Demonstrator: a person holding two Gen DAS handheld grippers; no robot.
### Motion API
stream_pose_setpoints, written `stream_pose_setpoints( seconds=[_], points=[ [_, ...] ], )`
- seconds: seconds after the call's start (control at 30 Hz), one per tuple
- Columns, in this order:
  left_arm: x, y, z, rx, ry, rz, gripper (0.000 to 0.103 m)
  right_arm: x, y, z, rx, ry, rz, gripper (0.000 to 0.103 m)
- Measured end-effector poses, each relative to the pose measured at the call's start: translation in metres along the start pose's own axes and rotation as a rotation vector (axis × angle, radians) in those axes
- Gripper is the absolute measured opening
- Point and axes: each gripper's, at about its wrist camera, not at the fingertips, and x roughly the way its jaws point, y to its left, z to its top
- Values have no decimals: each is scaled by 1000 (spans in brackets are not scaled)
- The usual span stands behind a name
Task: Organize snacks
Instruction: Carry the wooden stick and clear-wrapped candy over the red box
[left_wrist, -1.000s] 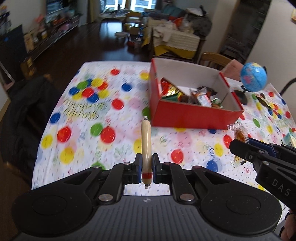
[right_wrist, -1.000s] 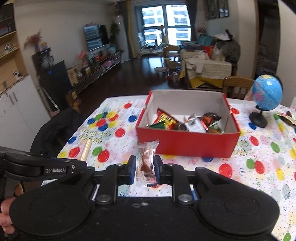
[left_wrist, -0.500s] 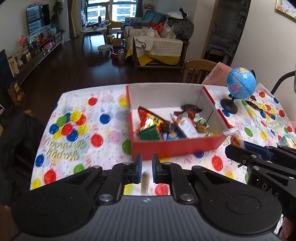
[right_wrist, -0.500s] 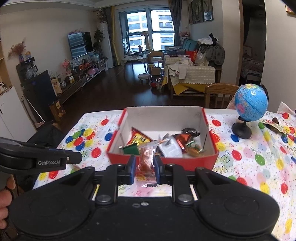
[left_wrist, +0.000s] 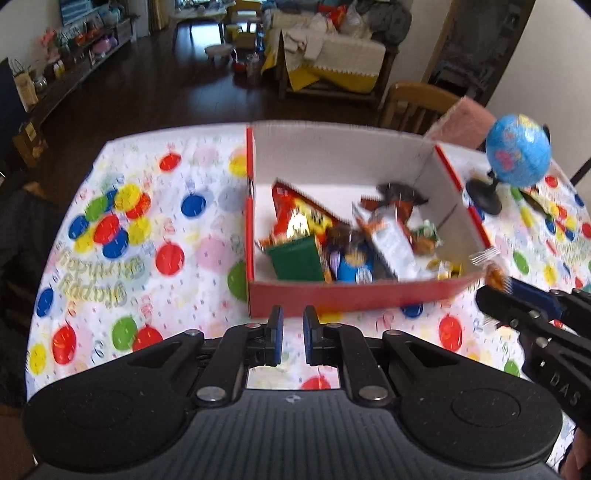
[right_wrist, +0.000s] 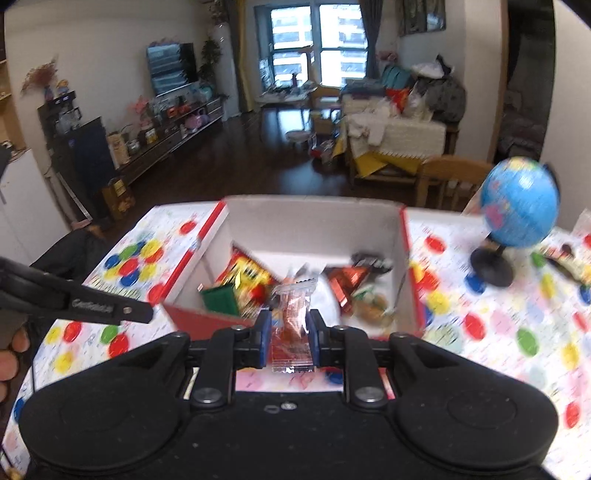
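A red box (left_wrist: 369, 291) with white inner walls holds several snack packets and stands on the dotted tablecloth (left_wrist: 155, 236); it also shows in the right wrist view (right_wrist: 192, 317). My left gripper (left_wrist: 290, 325) hovers just before the box's near wall; its jaws stand a narrow gap apart with only tablecloth showing between them. The sausage stick is out of sight. My right gripper (right_wrist: 286, 328) is shut on a clear orange snack packet (right_wrist: 293, 317) above the box's near edge. The right gripper also shows in the left wrist view (left_wrist: 495, 295).
A blue globe (left_wrist: 517, 155) on a black stand sits right of the box. More snacks (right_wrist: 565, 258) lie on the cloth at far right. A wooden chair (left_wrist: 417, 103) stands behind the table. A dark jacket (left_wrist: 22, 236) hangs at the table's left edge.
The sausage stick held in my left gripper a second ago is gone from between its jaws. Both grippers have moved forward toward the box, the right one carrying its packet over the near wall.
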Motion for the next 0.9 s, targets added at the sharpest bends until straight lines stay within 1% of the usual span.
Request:
stream_pose_setpoints(
  seconds=[0.13, 0.2, 0.23, 0.33, 0.4, 0.43, 0.47, 0.57, 0.63, 0.83, 0.9],
  points=[
    [16, 1, -20, 2, 56, 12, 11, 8, 1, -21, 10, 46, 38, 18],
    [24, 2, -31, 0, 91, 13, 14, 9, 3, -34, 12, 68, 45, 18],
    [28, 3, -36, -1, 108, 10, 18, 10, 4, -39, 16, 78, 46, 18],
    [39, 6, -52, 1, 153, 4, 32, 11, 6, -54, 26, 107, 53, 18],
    [44, 8, -62, -5, 175, -10, 48, 10, 8, -63, 31, 124, 52, 19],
    [47, 9, -67, -12, 188, -23, 62, 11, 8, -68, 37, 132, 56, 19],
    [50, 9, -72, -18, 195, -34, 66, 11, 9, -72, 40, 138, 56, 19],
    [60, 7, -84, -6, 222, -29, 67, 12, 10, -84, 50, 157, 50, 19],
    [65, 5, -89, 5, 224, -26, 67, 14, 10, -90, 59, 170, 43, 19],
    [80, 1, -95, 27, 241, -8, 65, 14, 8, -100, 72, 182, 24, 19],
    [81, -2, -96, 35, 235, -2, 64, 14, 8, -102, 76, 184, 20, 19]
  ],
)
